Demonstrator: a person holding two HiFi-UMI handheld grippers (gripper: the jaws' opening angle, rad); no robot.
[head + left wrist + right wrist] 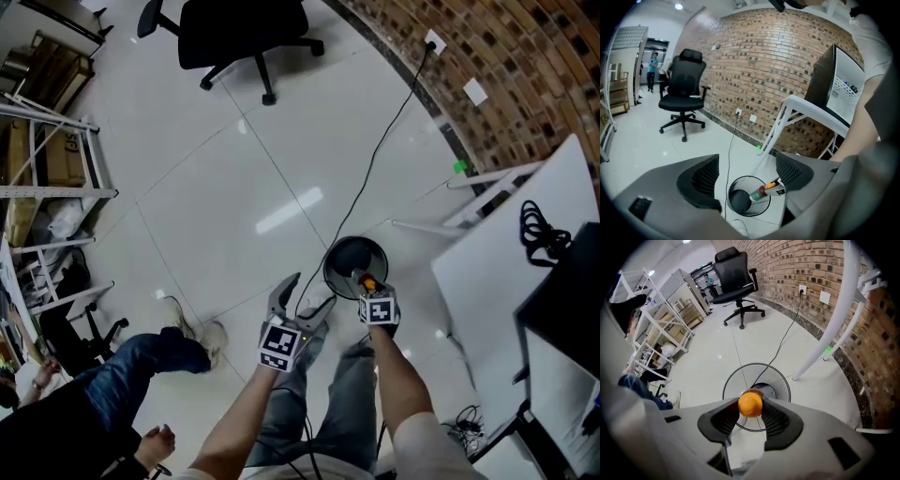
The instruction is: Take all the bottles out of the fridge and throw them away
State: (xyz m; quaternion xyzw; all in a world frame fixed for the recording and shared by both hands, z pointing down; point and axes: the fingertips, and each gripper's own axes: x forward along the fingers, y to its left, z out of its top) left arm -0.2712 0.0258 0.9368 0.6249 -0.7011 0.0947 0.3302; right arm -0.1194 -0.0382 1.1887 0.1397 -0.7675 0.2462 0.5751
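Disposal step. Right gripper [367, 285] points steeply down, jaws clenched on a small green-labelled bottle with an orange cap [759, 192]. It hangs directly above the round black wire-mesh wastebasket [739, 377] on the pale tiled floor [225, 178]. Left gripper [306, 297] is just beside it, jaws spread, nothing between them. The bottle is not yet in the bin. Next move, as I judge it: release the right jaws while centred inside the rim.
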